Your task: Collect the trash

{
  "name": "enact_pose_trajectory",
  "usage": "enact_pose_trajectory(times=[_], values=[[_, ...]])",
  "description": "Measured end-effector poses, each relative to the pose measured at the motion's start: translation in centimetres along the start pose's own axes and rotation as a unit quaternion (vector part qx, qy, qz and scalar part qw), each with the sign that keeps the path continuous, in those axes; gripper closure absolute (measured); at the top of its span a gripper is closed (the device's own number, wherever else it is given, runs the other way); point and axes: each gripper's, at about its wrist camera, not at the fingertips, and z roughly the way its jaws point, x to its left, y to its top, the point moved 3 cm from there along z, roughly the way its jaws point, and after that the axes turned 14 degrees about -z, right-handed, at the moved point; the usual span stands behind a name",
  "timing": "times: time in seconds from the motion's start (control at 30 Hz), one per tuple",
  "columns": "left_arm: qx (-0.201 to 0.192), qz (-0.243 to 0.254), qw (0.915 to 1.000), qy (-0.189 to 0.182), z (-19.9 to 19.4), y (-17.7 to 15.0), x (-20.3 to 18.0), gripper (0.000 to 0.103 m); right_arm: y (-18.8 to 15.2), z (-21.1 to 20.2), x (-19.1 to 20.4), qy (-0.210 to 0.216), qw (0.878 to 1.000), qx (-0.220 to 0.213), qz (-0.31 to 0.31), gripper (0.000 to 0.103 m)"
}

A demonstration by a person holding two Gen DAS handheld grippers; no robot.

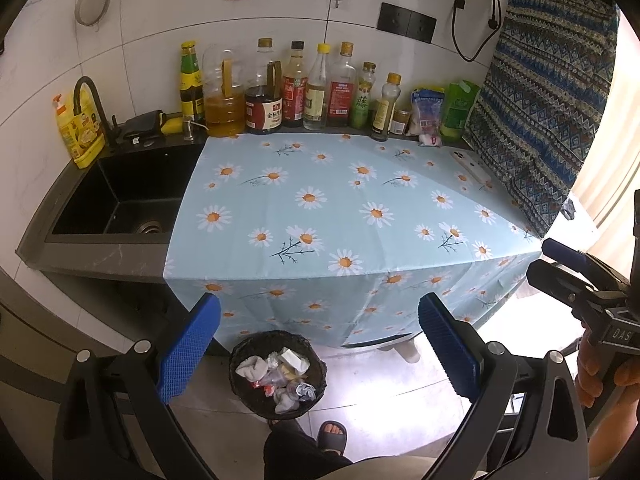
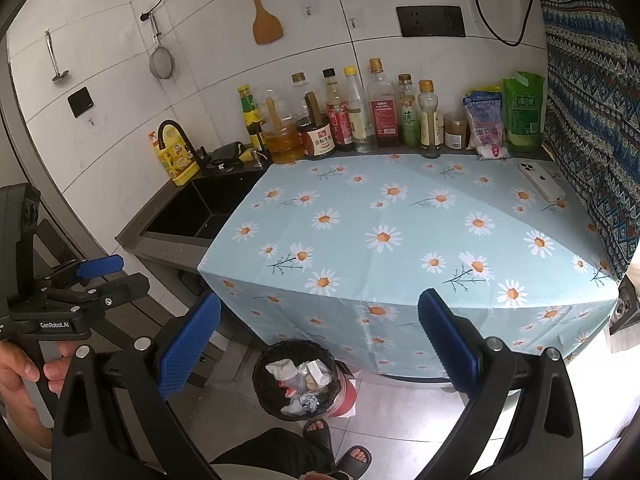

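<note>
The left gripper (image 1: 319,346) is held over the floor in front of the worktop (image 1: 120,258). Its jaws are spread wide apart and nothing is held between them. The right gripper (image 2: 319,346) is held the same way, with its jaws wide open and bare.

The round black woven trash bin (image 1: 240,364) is seen on the grey tiled floor (image 1: 380,412), just in front of the hanging edge of the light blue cloth with white daisies (image 1: 320,208). The bin is seen between the blue pads of each gripper. The crumpled white paper and plastic trash (image 1: 280,376) is piled inside the bin. The single pieces are too small and tangled to be told apart.

In the right wrist view, a red thing (image 2: 349,394) is partly hidden behind the bin, and what it is cannot be told.

A white phone (image 2: 542,181) is laid face down on the cloth near the patterned blue fabric (image 2: 592,120). A row of bottles (image 1: 280,92) is lined up against the white tiled wall. The black sink (image 1: 120,196) is set beside the cloth.

Toes in dark slippers (image 1: 332,436) are seen at the bottom edge, cut off by the picture.
</note>
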Motion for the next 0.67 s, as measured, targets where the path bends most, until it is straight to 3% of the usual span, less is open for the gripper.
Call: enact_pose_trajectory(times=[0.67], values=[[0.010, 0.006, 0.9999, 0.005, 1.0, 0.1, 0.0, 0.007, 0.1, 1.1, -0.6, 0.000, 1.000, 0.012, 0.002, 0.005]])
